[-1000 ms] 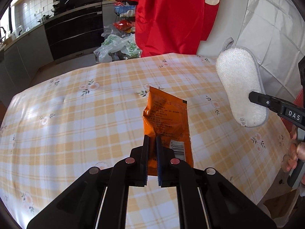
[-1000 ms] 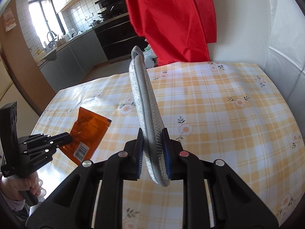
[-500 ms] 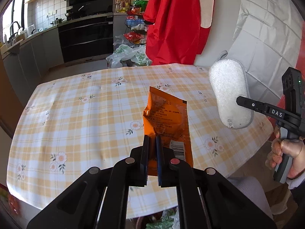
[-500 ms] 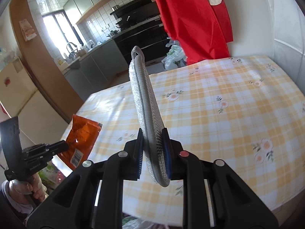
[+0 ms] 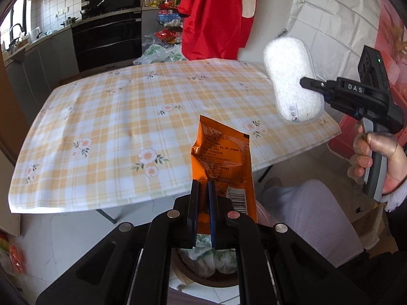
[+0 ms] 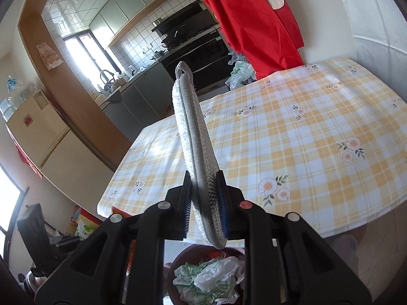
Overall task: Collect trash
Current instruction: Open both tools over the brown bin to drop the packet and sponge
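My left gripper [image 5: 203, 190] is shut on an orange snack wrapper [image 5: 223, 160] and holds it upright in the air off the near edge of the table [image 5: 106, 132]. Below it stands a brown trash bin [image 5: 203, 269] with crumpled plastic bags inside. My right gripper [image 6: 205, 185] is shut on a white and grey sponge pad [image 6: 193, 137], held edge-on above the same bin [image 6: 203, 277]. In the left wrist view the right gripper [image 5: 315, 86] holds the sponge pad [image 5: 292, 81] in the air at the right.
The table wears a yellow plaid cloth with flowers [image 6: 292, 137]. A red garment [image 5: 216, 12] hangs behind it. Kitchen counters and an oven [image 5: 106, 40] stand at the back. My lap in pale trousers [image 5: 313, 218] is beside the bin.
Both grippers have pulled back from over the table to beyond its near edge. The wrapper and sponge pad stay gripped. The trash bin has come into view below.
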{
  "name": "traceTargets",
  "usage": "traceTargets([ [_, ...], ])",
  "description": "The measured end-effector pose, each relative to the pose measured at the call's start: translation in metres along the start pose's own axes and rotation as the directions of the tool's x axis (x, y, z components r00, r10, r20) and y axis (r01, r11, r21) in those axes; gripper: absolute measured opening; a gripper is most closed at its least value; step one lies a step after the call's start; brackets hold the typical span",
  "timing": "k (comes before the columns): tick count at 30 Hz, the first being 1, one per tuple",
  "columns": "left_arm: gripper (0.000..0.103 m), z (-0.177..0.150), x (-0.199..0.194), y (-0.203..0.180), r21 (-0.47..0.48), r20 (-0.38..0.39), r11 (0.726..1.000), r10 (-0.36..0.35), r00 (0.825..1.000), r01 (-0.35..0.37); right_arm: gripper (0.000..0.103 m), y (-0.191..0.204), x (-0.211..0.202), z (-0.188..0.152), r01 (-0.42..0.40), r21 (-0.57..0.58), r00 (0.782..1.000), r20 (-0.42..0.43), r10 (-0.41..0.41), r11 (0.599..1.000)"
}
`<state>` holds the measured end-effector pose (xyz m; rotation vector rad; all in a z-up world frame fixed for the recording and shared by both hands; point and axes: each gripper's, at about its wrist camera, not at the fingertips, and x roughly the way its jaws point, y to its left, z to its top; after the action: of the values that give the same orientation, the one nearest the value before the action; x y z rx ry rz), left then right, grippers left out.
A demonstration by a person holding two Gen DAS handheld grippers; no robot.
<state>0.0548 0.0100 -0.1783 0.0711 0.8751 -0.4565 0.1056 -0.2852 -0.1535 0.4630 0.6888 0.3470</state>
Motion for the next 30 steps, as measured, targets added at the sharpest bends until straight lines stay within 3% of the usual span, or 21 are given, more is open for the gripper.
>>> traceTargets([
  [6,0.007,-0.020,0.016,-0.029,0.048,-0.052,0.997,-0.050,0.997,0.053,0.022,0.004,-0.020,-0.007,0.001,-0.014,1.000,0.011,0.000,1.000],
  [15,0.011,-0.034,0.049,-0.040,0.057,-0.129,0.994,-0.084,0.988,0.092,0.022,-0.008,-0.027,-0.015,0.019,-0.005,1.000,-0.003,-0.019,1.000],
  [17,0.042,-0.035,0.051,-0.037,0.057,-0.125,0.996,-0.064,0.990,0.072,0.022,-0.008,-0.024,-0.017,0.017,-0.003,1.000,-0.013,-0.017,1.000],
  [19,0.050,-0.033,0.045,-0.028,0.022,-0.094,0.998,-0.060,0.994,0.062,0.022,-0.006,-0.020,-0.021,0.016,-0.013,0.999,-0.029,-0.016,1.000],
  [23,0.078,-0.022,0.021,-0.002,-0.058,-0.002,0.998,0.012,1.000,-0.012,0.022,-0.001,-0.009,-0.029,0.003,-0.035,0.997,-0.075,-0.006,0.999],
  [25,0.089,-0.016,0.006,0.013,-0.114,0.038,0.991,0.075,0.996,-0.071,0.022,0.004,-0.002,-0.034,-0.003,-0.051,0.995,-0.099,-0.002,0.999],
  [30,0.095,0.001,-0.033,0.043,-0.204,0.139,0.961,0.219,0.966,-0.189,0.022,0.024,0.013,-0.047,-0.022,-0.109,0.984,-0.180,0.002,0.994],
])
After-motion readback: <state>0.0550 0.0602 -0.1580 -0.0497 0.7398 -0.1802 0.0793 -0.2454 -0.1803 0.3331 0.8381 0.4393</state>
